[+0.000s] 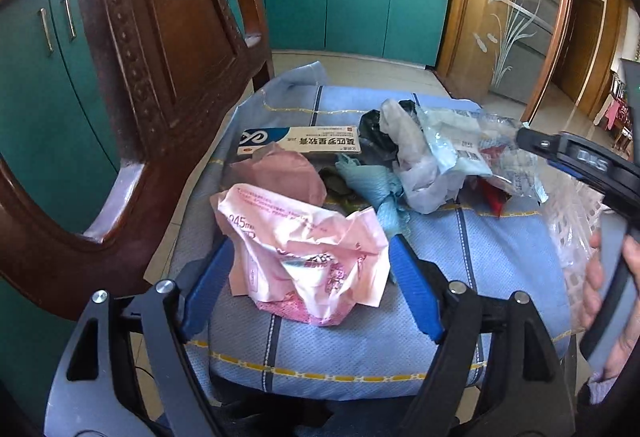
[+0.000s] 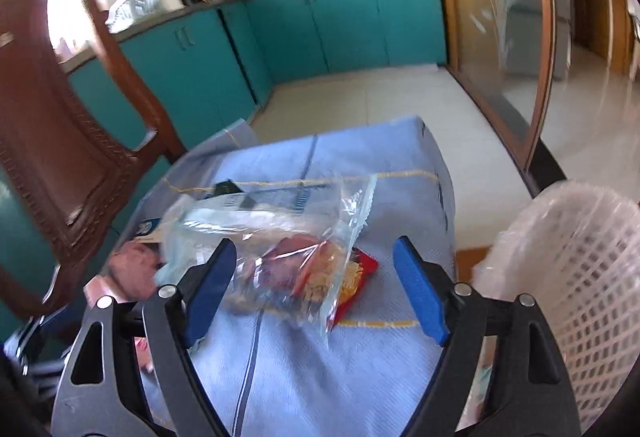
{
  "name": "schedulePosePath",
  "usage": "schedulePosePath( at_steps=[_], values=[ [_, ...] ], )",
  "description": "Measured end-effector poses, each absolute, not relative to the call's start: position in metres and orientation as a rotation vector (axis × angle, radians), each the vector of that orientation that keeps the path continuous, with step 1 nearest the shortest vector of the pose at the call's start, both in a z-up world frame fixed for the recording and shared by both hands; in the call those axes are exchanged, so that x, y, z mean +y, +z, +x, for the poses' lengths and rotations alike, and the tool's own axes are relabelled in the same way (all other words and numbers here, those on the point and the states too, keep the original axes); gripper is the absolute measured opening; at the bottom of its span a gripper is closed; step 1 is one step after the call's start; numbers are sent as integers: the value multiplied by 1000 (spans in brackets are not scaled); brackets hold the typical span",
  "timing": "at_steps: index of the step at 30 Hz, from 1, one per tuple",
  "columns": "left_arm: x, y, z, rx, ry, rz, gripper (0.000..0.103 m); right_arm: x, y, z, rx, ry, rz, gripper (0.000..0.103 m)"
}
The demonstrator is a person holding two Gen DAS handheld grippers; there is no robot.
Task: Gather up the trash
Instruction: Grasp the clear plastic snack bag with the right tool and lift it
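Note:
Trash lies on a blue cushion (image 1: 480,245). A crumpled pink wrapper (image 1: 304,245) sits between the fingers of my left gripper (image 1: 310,249), which is open; the pads do not press it. Behind it are a white medicine box (image 1: 300,143), a pink wad (image 1: 280,169), a teal wad (image 1: 372,181), black and white bags (image 1: 404,153) and a clear plastic bag (image 1: 480,141). My right gripper (image 2: 316,249) is open around that clear bag (image 2: 280,221), which lies over a red packet (image 2: 356,277).
A white mesh basket (image 2: 580,277) lined with plastic stands right of the cushion. The carved wooden chair back (image 1: 160,37) rises at the left. Teal kitchen cabinets (image 1: 352,9) and a glass sliding door (image 1: 516,17) lie beyond a tiled floor. A hand (image 1: 600,277) holds the right gripper.

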State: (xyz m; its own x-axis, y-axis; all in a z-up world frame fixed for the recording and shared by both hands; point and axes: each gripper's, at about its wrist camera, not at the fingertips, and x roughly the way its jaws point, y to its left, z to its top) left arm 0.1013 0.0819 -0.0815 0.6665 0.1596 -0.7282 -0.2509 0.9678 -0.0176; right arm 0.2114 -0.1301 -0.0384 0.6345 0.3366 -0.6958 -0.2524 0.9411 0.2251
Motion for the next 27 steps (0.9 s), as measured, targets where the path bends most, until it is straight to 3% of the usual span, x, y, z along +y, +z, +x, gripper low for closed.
schedulePosePath(
  at_steps=[2, 4, 5, 6, 7, 9, 17, 27],
  values=[
    [82, -84, 104, 807, 236, -115, 81, -123, -40, 210, 806, 328, 63, 79],
    [81, -86, 105, 804, 236, -108, 82, -117, -40, 206, 794, 337, 22, 63],
    [80, -88, 106, 805, 235, -108, 82, -113, -42, 205, 803, 350, 12, 44],
    [81, -89, 107, 808, 232, -110, 82, -112, -43, 203, 811, 367, 16, 34],
    [80, -90, 107, 812, 230, -111, 82, -111, -43, 201, 809, 372, 15, 31],
    [79, -92, 107, 817, 231, -107, 82, -107, -38, 193, 776, 360, -34, 9],
    [76, -94, 110, 824, 233, -100, 84, -96, -22, 173, 700, 366, -110, 3],
    [71, -99, 112, 833, 225, -90, 85, -96, -12, 162, 682, 381, -114, 4]
  ],
)
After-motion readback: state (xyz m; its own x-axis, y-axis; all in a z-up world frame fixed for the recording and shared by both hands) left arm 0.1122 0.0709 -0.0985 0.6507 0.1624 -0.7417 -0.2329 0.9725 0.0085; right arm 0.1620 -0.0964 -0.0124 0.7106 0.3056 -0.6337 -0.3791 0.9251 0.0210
